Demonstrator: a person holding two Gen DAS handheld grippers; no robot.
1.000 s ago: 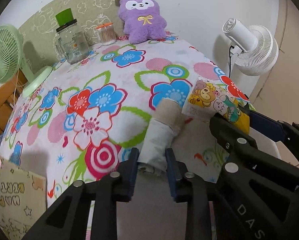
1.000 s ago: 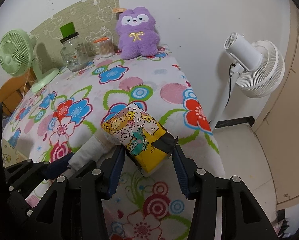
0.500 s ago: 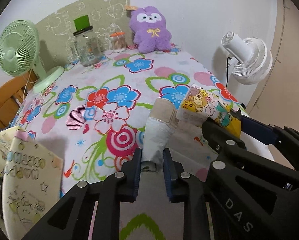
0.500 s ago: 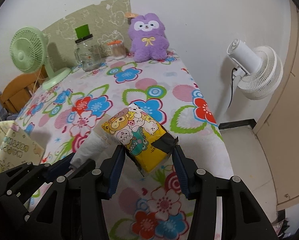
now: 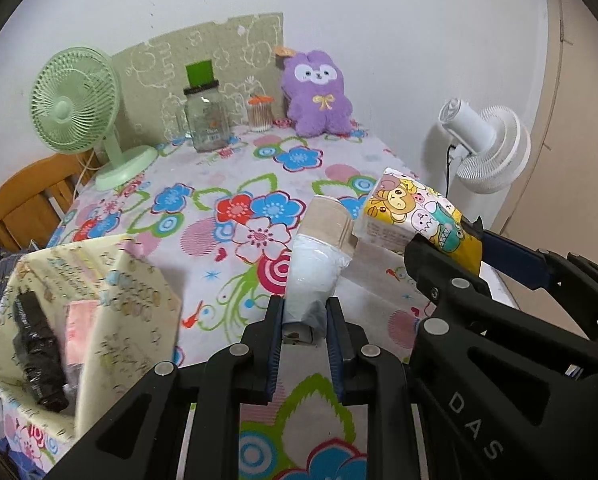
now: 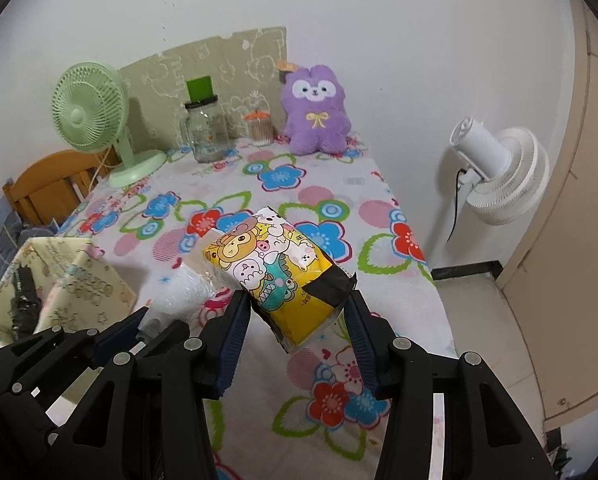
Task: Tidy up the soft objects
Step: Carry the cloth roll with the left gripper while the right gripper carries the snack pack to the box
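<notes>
Now both packs had risen off the table: the left gripper (image 5: 303, 322) clamped the white pack (image 5: 313, 272), the right gripper (image 6: 297, 322) the cartoon tissue pack (image 6: 277, 266), probably bound for the yellow box (image 5: 131, 280).

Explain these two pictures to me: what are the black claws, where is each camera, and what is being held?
No robot here: a person carries a hand-held claw in each hand, each with a fisheye camera looking along its fingers. The left claw is shut on a white pack; the right claw grips a yellow cartoon tissue pack. Both are held above a table with a floral cloth. On it stand a green fan, a jar and a purple plush. A pale yellow box sits at the left.
</notes>
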